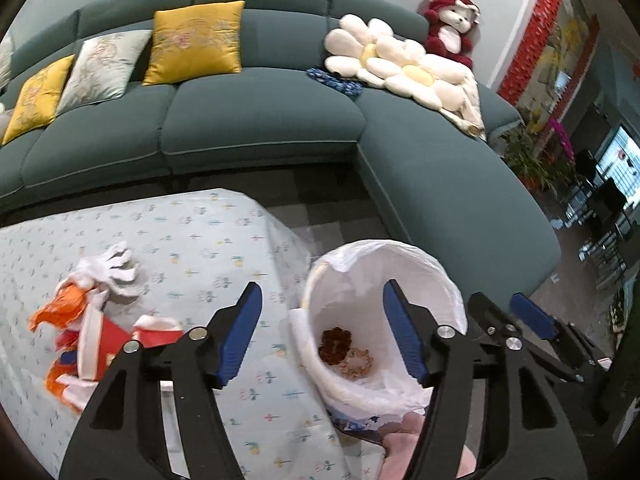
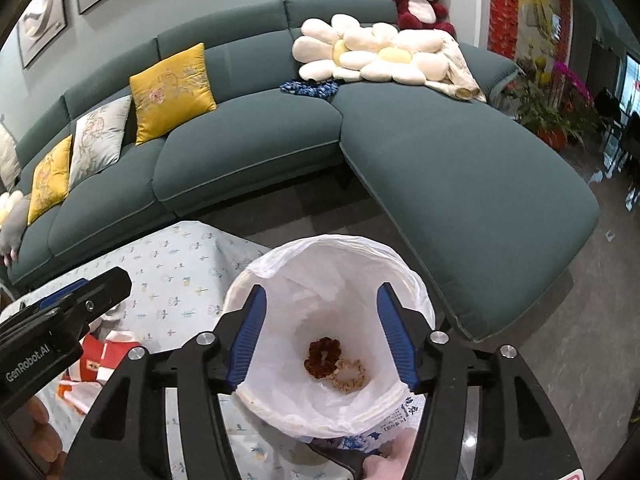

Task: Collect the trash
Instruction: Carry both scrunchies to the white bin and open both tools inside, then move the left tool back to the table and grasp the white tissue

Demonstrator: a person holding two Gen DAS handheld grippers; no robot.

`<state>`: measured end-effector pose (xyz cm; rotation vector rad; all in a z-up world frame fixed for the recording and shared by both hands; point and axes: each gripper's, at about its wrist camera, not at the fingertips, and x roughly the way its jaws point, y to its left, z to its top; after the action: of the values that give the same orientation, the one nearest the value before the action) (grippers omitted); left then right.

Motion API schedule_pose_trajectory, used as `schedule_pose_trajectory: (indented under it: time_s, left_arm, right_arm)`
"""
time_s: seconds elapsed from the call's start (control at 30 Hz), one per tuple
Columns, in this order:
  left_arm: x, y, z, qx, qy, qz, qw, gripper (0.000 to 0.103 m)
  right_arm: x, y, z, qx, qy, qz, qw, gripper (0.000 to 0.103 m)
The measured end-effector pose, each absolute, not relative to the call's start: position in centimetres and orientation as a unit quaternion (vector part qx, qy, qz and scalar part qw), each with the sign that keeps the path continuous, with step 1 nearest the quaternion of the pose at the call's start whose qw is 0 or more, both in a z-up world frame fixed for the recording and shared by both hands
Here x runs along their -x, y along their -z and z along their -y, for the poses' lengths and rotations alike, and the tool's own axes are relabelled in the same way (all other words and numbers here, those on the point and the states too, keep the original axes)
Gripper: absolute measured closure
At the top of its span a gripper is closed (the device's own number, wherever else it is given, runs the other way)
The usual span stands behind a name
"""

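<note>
A white bin with a white plastic liner stands on the floor beside the table. Two crinkled paper cups lie at its bottom, one dark red and one pale. My left gripper is open and empty, over the table edge and the bin's rim. My right gripper is open and empty, directly above the bin; it also shows in the left wrist view. A pile of trash lies on the table's left: orange wrappers, a red and white carton and crumpled white paper.
The table has a pale floral cloth. A teal corner sofa with yellow and grey cushions, flower pillows and a red plush bear runs behind and to the right. Potted plants stand at far right.
</note>
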<state>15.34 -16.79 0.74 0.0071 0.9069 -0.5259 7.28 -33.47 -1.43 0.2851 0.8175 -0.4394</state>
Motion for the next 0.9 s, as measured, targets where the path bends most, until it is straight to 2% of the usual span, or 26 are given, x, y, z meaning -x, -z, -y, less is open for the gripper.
schedule_pose_trajectory:
  time_s: [0.1, 0.17, 0.27, 0.57, 0.9]
  left_arm:
    - [-15.1, -0.6, 14.7, 0.001, 0.233, -0.434, 0.87, 0.038]
    - [-14.9, -0.5, 13.2, 0.007, 0.218, -0.434, 0.874, 0.032]
    - [-14.8, -0.2, 10.7, 0.019, 0.197, -0.436, 0.878, 0.031]
    - [-14.6, 2.2, 2.0, 0.043, 0.122, -0.455, 0.881, 0.025]
    - [-13.9, 6.5, -5.5, 0.081, 0.051, -0.498, 0.862, 0.024]
  right_arm:
    - [-7.3, 0.9, 31.6, -0.128, 0.2, -0.392, 0.889, 0.043]
    - [-7.3, 0.6, 30.5, -0.125, 0.192, -0.392, 0.891, 0.041]
    - [-7.3, 0.3, 28.7, -0.118, 0.18, -0.392, 0.894, 0.038]
    - [-7.3, 1.2, 22.2, -0.099, 0.138, -0.412, 0.895, 0.038]
    - [-8.0, 3.1, 16.8, -0.089, 0.106, -0.436, 0.889, 0.038]
